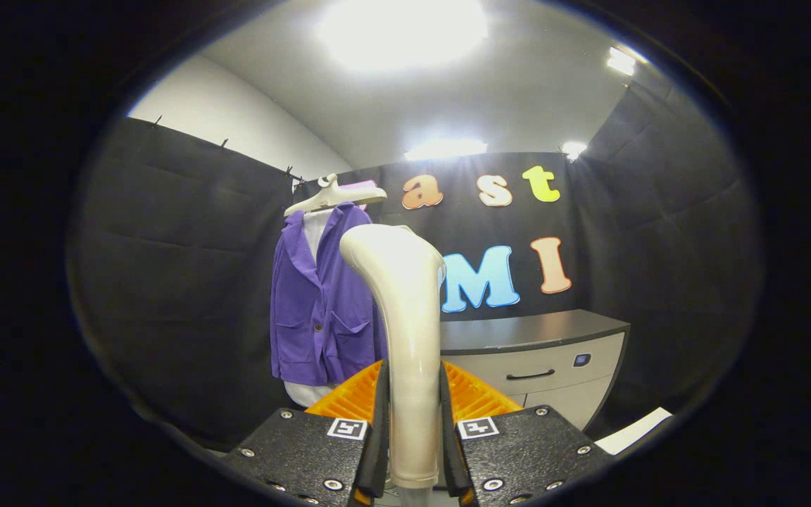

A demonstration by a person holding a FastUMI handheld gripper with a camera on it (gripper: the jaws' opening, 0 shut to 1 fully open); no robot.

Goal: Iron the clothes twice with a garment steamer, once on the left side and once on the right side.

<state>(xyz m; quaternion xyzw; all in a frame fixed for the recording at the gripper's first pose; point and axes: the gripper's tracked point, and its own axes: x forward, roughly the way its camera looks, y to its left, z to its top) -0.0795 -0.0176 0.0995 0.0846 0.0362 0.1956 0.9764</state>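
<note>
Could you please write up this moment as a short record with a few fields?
gripper: shut on the steamer
steamer: cream steamer upright between the fingers, head bent toward the jacket
jacket: purple jacket on a white hanger, over a white garment, beyond the fingers
contact: steamer appears short of the jacket; exact gap unclear
background: grey cabinet with a drawer, beside the jacket

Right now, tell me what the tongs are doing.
Tongs: shut on the garment steamer, both fingers pressing its handle, held upright ahead of the purple jacket.
</note>
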